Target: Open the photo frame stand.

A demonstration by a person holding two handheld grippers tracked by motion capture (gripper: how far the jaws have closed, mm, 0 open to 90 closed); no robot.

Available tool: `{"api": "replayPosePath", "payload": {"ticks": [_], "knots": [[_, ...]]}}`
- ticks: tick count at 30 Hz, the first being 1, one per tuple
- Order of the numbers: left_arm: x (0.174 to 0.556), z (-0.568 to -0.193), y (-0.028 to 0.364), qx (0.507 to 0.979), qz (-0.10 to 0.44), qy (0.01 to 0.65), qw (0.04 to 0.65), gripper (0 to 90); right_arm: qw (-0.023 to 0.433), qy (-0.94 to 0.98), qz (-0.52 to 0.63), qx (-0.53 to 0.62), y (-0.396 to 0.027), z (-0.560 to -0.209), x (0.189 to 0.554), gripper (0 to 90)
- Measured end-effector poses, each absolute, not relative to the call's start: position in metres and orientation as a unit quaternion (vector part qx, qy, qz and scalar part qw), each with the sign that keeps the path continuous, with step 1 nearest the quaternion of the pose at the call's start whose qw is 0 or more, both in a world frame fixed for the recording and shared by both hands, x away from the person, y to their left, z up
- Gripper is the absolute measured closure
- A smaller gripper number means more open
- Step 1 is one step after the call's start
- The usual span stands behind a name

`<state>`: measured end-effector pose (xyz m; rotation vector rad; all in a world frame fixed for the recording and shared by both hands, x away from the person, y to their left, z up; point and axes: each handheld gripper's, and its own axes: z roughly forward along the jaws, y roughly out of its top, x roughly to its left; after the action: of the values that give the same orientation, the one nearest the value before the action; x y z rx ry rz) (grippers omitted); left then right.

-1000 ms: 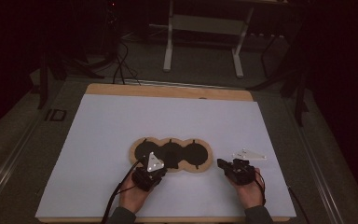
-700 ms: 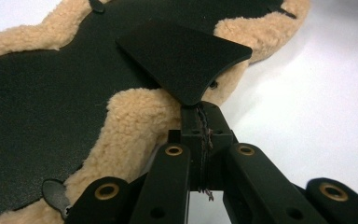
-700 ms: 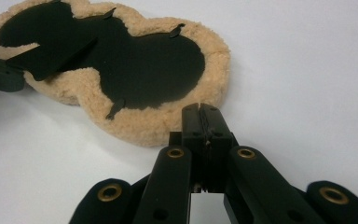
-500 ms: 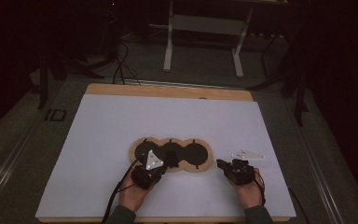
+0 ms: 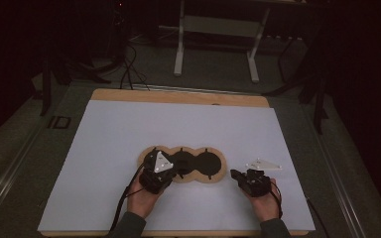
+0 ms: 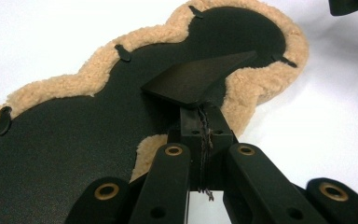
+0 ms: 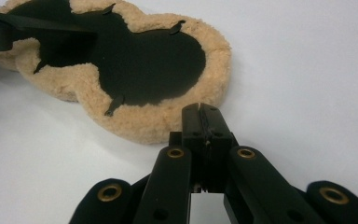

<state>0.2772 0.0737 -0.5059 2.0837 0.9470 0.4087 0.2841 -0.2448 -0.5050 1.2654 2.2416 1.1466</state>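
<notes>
Left gripper (image 5: 164,166) is on the three-lobed fleece pad (image 5: 198,163), which lies on the white tabletop (image 5: 129,129) near the middle of its near edge, long axis running along that edge. In the left gripper view the jaws are pressed together at the tip (image 6: 200,116) and look to be pinching the near edge of a thin black flap (image 6: 200,77), which stands lifted off the pad's black face (image 6: 74,130) and slants up away from the tool. That is at the pad's left lobe, so the left hand is plainly the nearer one and the one working.

Over to the right gripper (image 5: 234,173): it sits apart from the pad's right end, toward the near right corner. Its own view shows the jaws (image 7: 200,114) closed on nothing, the tip just short of the fleece rim of the right lobe (image 7: 149,60), with the raised flap (image 7: 28,23) at the far end. I'd say any peel runs along that long axis, left lobe toward right, with the right tool placed to hold the right end down.
</notes>
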Motion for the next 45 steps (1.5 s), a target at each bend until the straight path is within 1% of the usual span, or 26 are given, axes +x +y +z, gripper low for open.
{"api": "replayPosePath", "payload": {"ticks": [5,8,12,15,16,17,23,29,32,35,45], "knots": [[0.277,-0.507,0.073,0.825,0.16,0.37,0.395,86.1,0.162,0.786,0.401,0.443,-0.244,-0.505,0.284,89.9],[0.277,-0.507,0.073,0.826,0.161,0.37,0.393,82.0,0.162,0.785,0.402,0.443,-0.245,-0.505,0.284,89.8],[0.276,-0.507,0.073,0.827,0.168,0.369,0.389,75.8,0.162,0.785,0.402,0.442,-0.245,-0.505,0.284,89.2],[0.275,-0.507,0.074,0.828,0.171,0.367,0.387,68.5,0.162,0.785,0.402,0.442,-0.245,-0.505,0.284,88.7],[0.275,-0.507,0.075,0.829,0.175,0.368,0.383,68.5,0.162,0.785,0.403,0.442,-0.245,-0.505,0.284,88.3],[0.275,-0.507,0.076,0.829,0.177,0.368,0.382,65.0,0.162,0.785,0.403,0.442,-0.245,-0.505,0.284,87.8],[0.274,-0.505,0.076,0.824,0.183,0.367,0.391,57.4,0.163,0.785,0.402,0.443,-0.245,-0.505,0.284,86.8],[0.275,-0.504,0.076,0.827,0.188,0.364,0.386,47.8,0.16,0.785,0.402,0.443,-0.245,-0.505,0.284,85.5],[0.275,-0.501,0.074,0.829,0.192,0.356,0.387,45.0,0.16,0.785,0.402,0.443,-0.245,-0.505,0.284,84.7],[0.275,-0.498,0.073,0.833,0.198,0.344,0.387,44.2,0.16,0.785,0.402,0.443,-0.245,-0.505,0.284,83.3],[0.28,-0.489,0.058,0.852,0.215,0.305,0.368,44.5,0.159,0.785,0.403,0.444,-0.245,-0.505,0.284,81.0]]}}
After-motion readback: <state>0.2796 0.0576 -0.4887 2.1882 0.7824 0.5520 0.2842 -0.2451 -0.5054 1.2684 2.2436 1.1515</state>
